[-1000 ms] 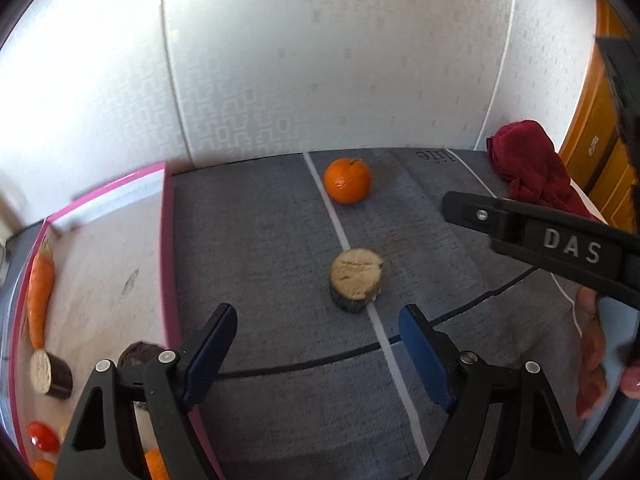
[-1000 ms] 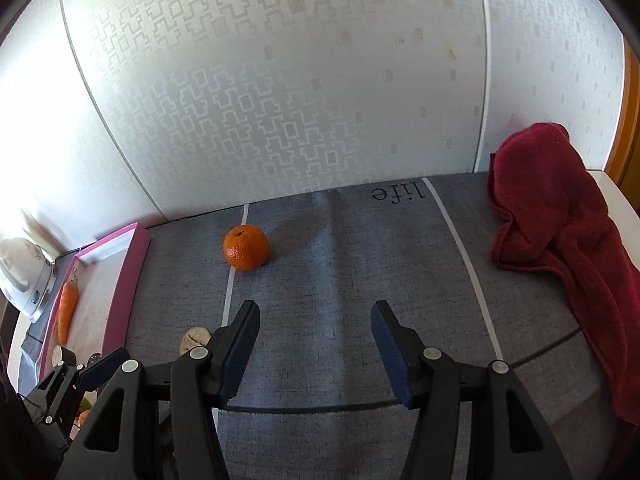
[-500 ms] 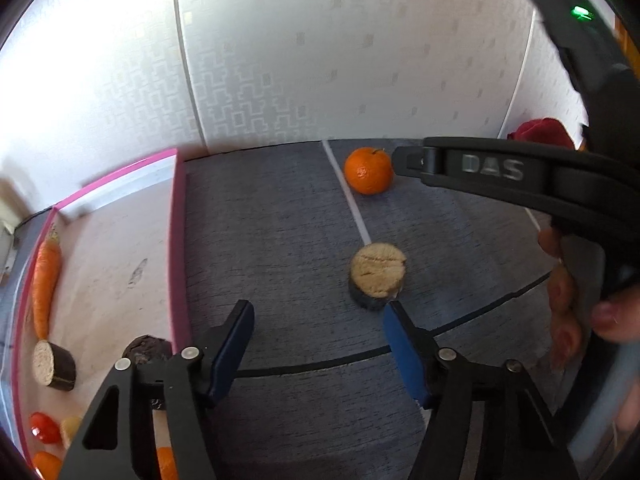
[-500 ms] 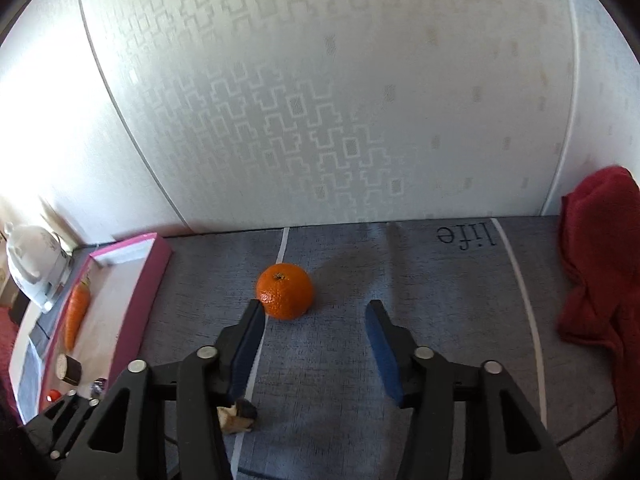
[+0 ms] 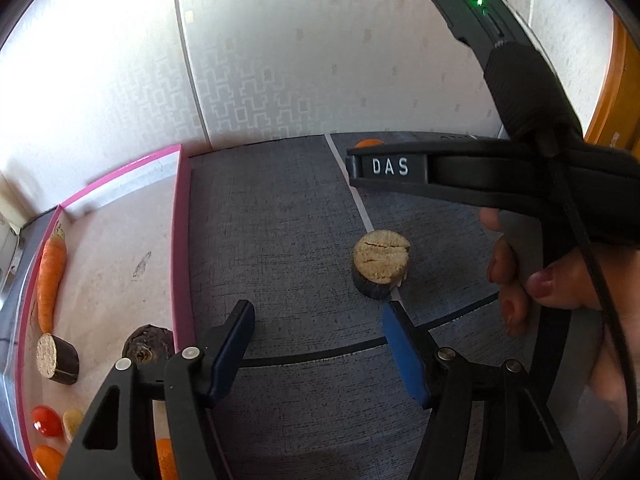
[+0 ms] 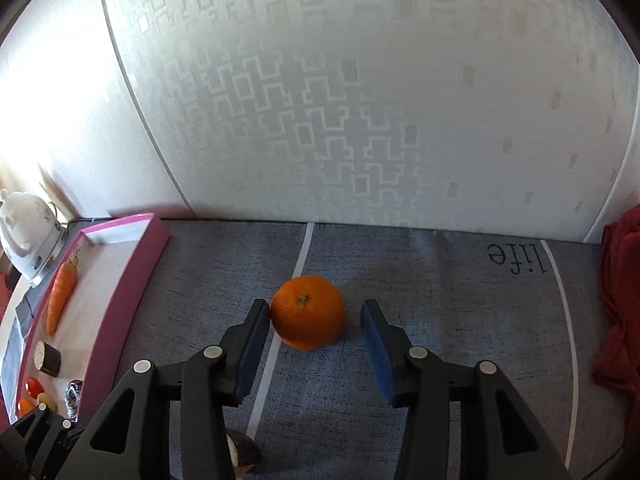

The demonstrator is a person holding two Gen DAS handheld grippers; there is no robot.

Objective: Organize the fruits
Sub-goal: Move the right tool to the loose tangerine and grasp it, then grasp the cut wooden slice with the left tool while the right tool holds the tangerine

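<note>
Orange (image 6: 308, 312): round, stem up, on grey mat (image 6: 440, 320), near pink tray (image 6: 120, 304).

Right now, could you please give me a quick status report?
Right gripper open, jaws straddling the orange. Left gripper open, empty. Eggplant slice just ahead. Nothing blocking.

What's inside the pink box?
The pink box holds a carrot, a cut dark-skinned slice, a dark round piece and small red and orange bits near its front. The left gripper covers whatever else lies there.
</note>
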